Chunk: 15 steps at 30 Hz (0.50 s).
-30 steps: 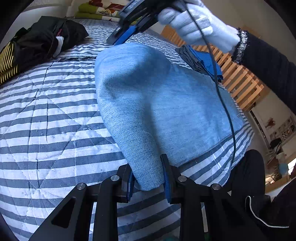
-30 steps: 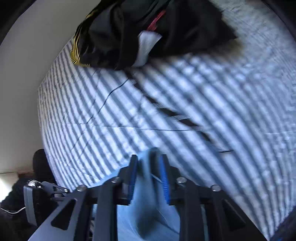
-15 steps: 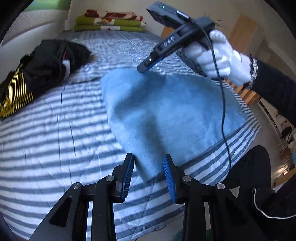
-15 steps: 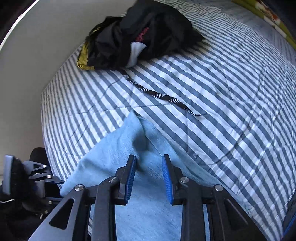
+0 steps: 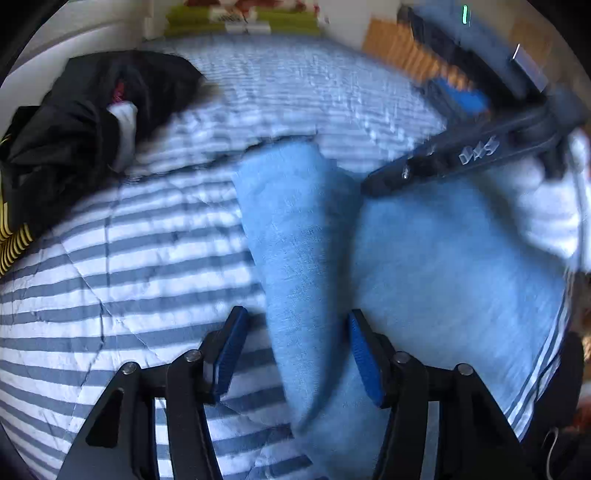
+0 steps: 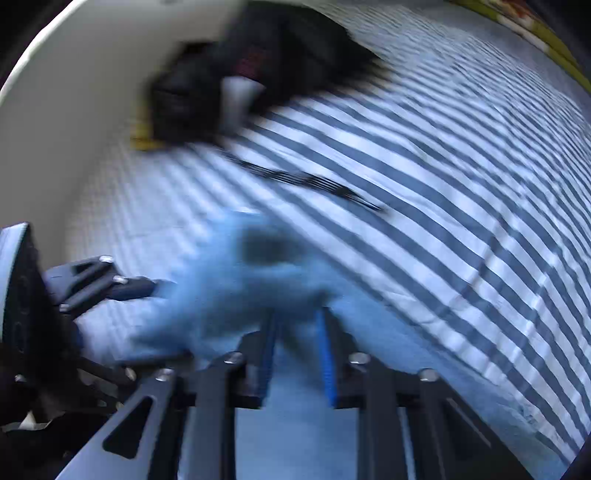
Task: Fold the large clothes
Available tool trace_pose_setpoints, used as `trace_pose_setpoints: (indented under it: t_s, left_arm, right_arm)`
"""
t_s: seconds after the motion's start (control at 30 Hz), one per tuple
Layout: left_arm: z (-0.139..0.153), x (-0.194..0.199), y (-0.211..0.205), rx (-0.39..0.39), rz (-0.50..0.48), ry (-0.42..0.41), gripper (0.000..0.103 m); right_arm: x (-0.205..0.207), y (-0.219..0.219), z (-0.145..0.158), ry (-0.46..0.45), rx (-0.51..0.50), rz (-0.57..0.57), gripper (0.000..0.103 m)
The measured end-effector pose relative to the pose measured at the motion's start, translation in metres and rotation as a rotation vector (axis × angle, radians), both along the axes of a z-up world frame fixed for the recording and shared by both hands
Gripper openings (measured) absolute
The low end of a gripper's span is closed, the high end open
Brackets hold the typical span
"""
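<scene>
A light-blue garment (image 5: 443, 277) lies folded on the striped quilt (image 5: 110, 277), with a raised ridge along its left edge. My left gripper (image 5: 295, 339) is open, its fingers standing either side of that ridge. A white-gloved hand (image 5: 546, 206) holds the right gripper (image 5: 365, 188), whose tip rests on the cloth just right of the ridge. In the blurred right wrist view, the right gripper (image 6: 297, 314) has narrow jaws with bunched garment (image 6: 221, 295) between them. The left gripper (image 6: 147, 288) shows at the garment's far left.
A heap of black clothes (image 5: 92, 122) with yellow stripes lies at the far left of the bed. A thin black strap (image 6: 314, 182) lies on the quilt (image 6: 443, 184) beyond the garment. Folded blankets (image 5: 240, 18) sit at the headboard, wooden slats (image 5: 399, 55) at right.
Both grippers held the garment's folded edge up, then laid it on the bed. My left gripper has opened wide. The right gripper dropped to the cloth and its jaws narrowed.
</scene>
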<state>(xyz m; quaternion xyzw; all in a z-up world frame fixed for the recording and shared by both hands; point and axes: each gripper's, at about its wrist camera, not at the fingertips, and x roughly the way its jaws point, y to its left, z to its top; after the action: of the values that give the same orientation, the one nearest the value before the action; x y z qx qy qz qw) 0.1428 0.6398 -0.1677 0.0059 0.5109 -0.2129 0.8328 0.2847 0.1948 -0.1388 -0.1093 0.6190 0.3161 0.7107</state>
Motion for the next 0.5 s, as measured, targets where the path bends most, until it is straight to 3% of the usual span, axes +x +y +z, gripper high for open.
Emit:
trace_pose_setpoints:
  t_s: [0.1,0.17,0.23,0.33,0.4,0.5]
  left_arm:
    - [0.005,-0.007,0.0,-0.006,-0.001,-0.019,0.062]
    - [0.006,-0.01,0.0,-0.03,-0.004,-0.007,0.062]
    - [0.011,-0.014,-0.002,-0.028,-0.008,-0.028,0.062]
    - [0.031,-0.01,-0.004,-0.046,-0.024,-0.068,0.062]
    - [0.041,0.003,-0.005,-0.02,-0.031,-0.097,0.062]
    - [0.039,0.038,-0.013,-0.021,-0.039,-0.066,0.061]
  right_arm:
    - [-0.001,-0.02,0.017,-0.02,0.129,-0.065,0.009]
    - [-0.008,-0.016,0.026,-0.006,0.21,-0.033,0.009]
    - [-0.013,-0.001,0.03,-0.03,0.206,0.003,0.009]
    - [-0.004,0.005,0.022,0.029,0.228,-0.021,0.009]
    - [-0.006,-0.001,0.018,0.006,0.177,-0.045,0.009]
    - [-0.018,-0.019,0.011,0.048,0.182,-0.074,0.009]
